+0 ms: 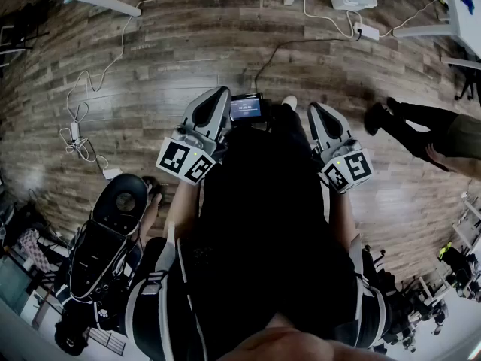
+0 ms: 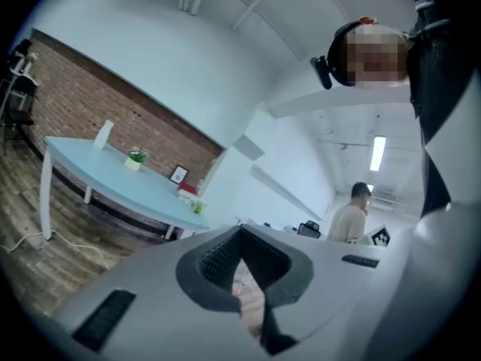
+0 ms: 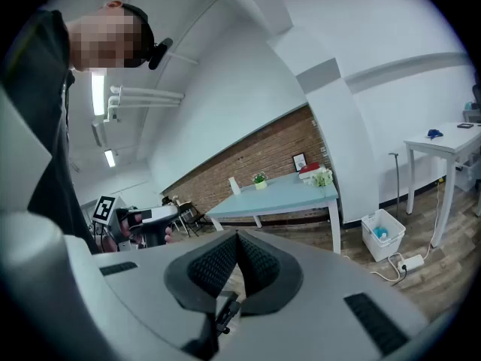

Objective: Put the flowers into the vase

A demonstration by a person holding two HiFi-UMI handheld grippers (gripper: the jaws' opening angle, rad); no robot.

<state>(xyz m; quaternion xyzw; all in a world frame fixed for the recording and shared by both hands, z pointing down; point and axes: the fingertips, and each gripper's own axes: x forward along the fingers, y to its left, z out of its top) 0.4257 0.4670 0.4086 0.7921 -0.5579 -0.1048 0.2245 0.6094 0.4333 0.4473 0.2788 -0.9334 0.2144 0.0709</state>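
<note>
Standing well off from the blue table point(image 3: 278, 194) (task not begun). Left gripper point(image 2: 240, 235) and right gripper point(image 3: 237, 238) are both pressed together, empty. The likely vase point(image 3: 234, 185) and flowers point(image 3: 322, 176) sit apart on it, far ahead, neither hand clearly nearer.

Wood floor point(image 1: 150, 89), blue table point(image 3: 278, 194), brick wall point(image 3: 225, 164), white bin point(image 3: 382, 235)

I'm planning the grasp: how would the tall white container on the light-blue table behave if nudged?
The tall white container looks narrow and upright, so a push near its top would probably tip it. Its plain white sides may be slippery. It is too far to judge weight.
</note>
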